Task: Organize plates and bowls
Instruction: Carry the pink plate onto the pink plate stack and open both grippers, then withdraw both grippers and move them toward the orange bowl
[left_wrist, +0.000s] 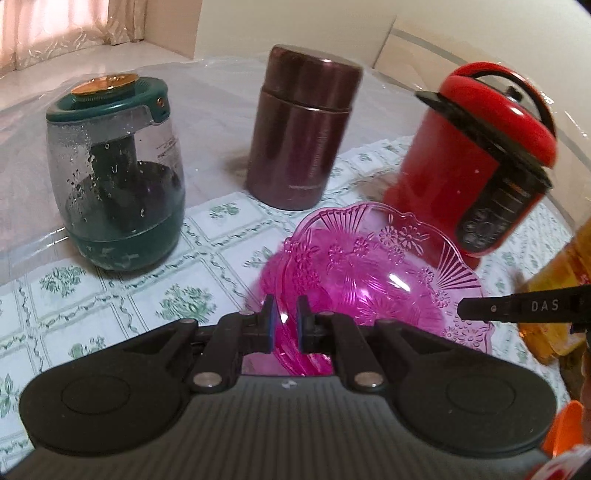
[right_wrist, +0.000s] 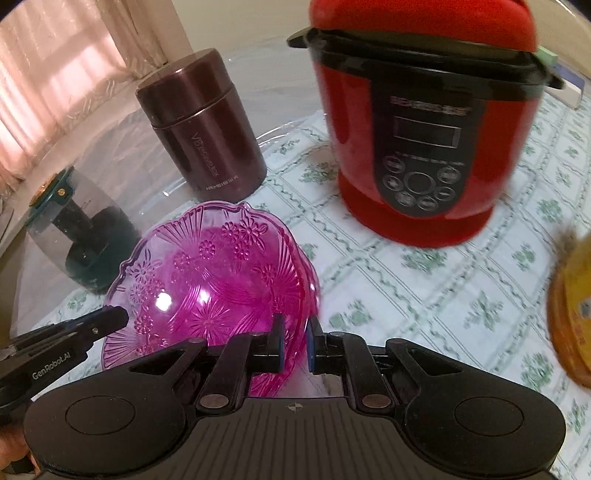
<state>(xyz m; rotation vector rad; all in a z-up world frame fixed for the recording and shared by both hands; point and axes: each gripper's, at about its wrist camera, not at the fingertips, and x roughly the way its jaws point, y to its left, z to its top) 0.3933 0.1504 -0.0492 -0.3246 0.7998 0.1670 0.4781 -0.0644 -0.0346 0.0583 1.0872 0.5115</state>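
**Bowl Flanked by Three Containers**

The bowl (left_wrist: 373, 273) is being seen on the tablecloth (left_wrist: 110, 295), nearest the cameras. Behind it, the flask (left_wrist: 303, 125) is being seen, with the kettle (left_wrist: 114, 173) to the left and the cooker (left_wrist: 476, 158) to the right.

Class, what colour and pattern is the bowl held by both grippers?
Translucent pink bowl with embossed flowers and fan ribs; clearest in the right wrist view.
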